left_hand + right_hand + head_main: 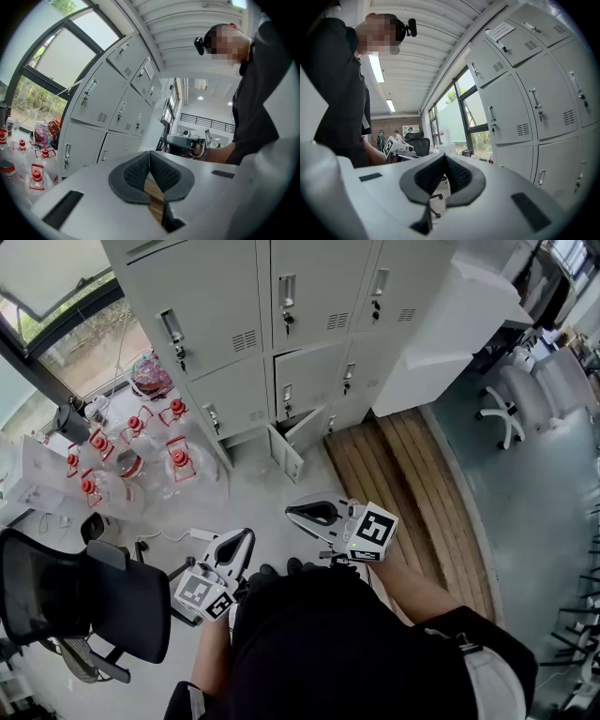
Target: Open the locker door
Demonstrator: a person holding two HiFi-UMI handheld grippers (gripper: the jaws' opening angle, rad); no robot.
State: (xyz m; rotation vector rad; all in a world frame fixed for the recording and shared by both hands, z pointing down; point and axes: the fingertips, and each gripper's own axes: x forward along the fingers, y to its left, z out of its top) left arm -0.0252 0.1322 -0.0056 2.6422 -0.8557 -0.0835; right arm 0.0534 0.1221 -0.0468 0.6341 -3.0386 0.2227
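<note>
Both tools are idle. The left gripper [234, 545], held low by the person's hip, has its jaws pressed together with nothing between them. The right gripper [305, 513] is just the same, jaws together and empty, held out in front of the body. Both hang well apart from the bank of grey lockers [281, 324], neither touching a handle or a door.

Most doors on the bank are flush, their latches untouched. One small door in the bottom row [286, 454], near the middle of the bank, stands ajar with its free edge swung out over the floor beside the wooden platform [403, 484].

If that low door is the one meant, I'd say the job is done. If it is another door, everything is left to do: reach in, catch a handle and pull.

Red-capped water bottles [178, 460] crowd the floor at the left end of the bank, and a black office chair [84, 606] sits close on the person's left.
</note>
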